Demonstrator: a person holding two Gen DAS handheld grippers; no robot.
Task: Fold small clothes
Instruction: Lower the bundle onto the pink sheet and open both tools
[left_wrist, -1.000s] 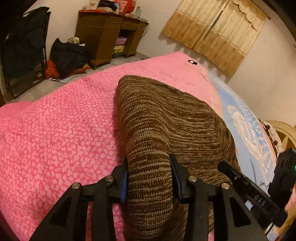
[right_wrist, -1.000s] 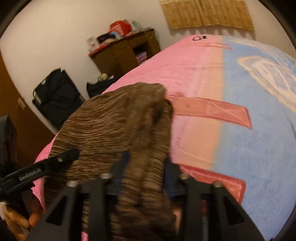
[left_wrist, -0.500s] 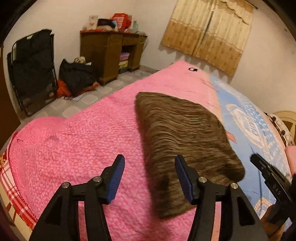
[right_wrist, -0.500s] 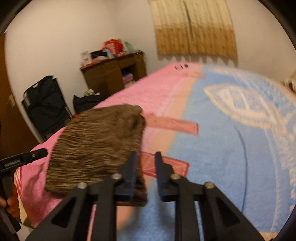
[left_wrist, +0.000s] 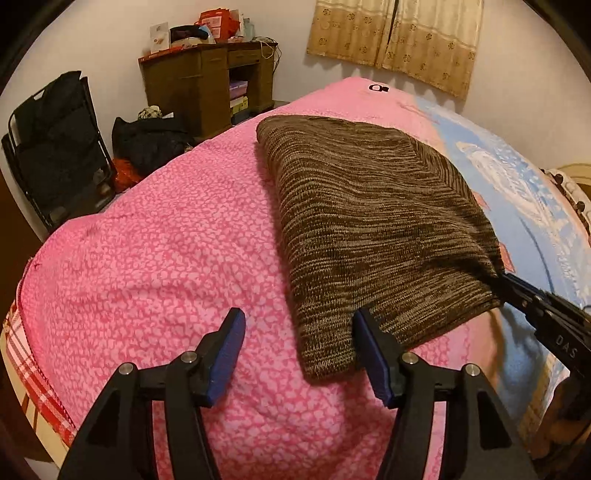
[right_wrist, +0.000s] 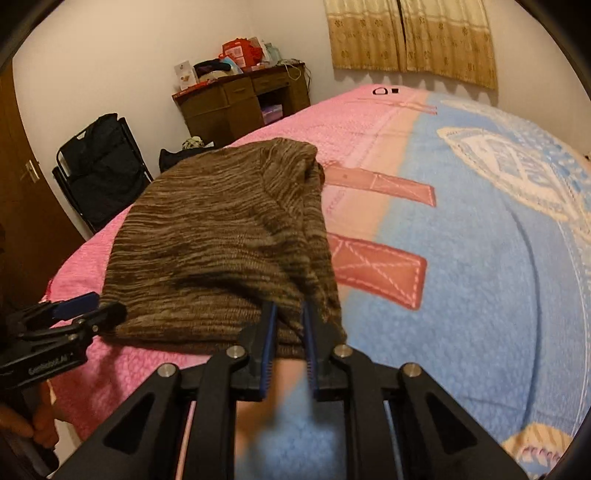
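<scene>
A brown knit garment (left_wrist: 369, 221) lies folded flat on the bed, across the pink part of the blanket (left_wrist: 166, 258). My left gripper (left_wrist: 298, 317) hovers at its near corner with its jaws opening; the pads do not touch the knit. In the right wrist view the garment (right_wrist: 214, 236) reaches down to my right gripper (right_wrist: 290, 308), whose jaws are closing with the near right corner of the knit pinched between the blue pads. The left wrist view shows the right gripper (left_wrist: 504, 278) at that same corner. The left gripper (right_wrist: 101, 304) shows at the garment's left edge.
The blanket turns blue (right_wrist: 461, 277) to the right of the garment. Off the bed's far left stand a wooden desk (left_wrist: 207, 81) piled with things, a black folding chair (left_wrist: 55, 147) and a black bag (left_wrist: 147, 144). A hand (right_wrist: 37, 428) holds the left gripper.
A second ago both grippers held the garment raised. It now lies flat. The left gripper let go and drew back; the right let go, then shut on the near right corner.
</scene>
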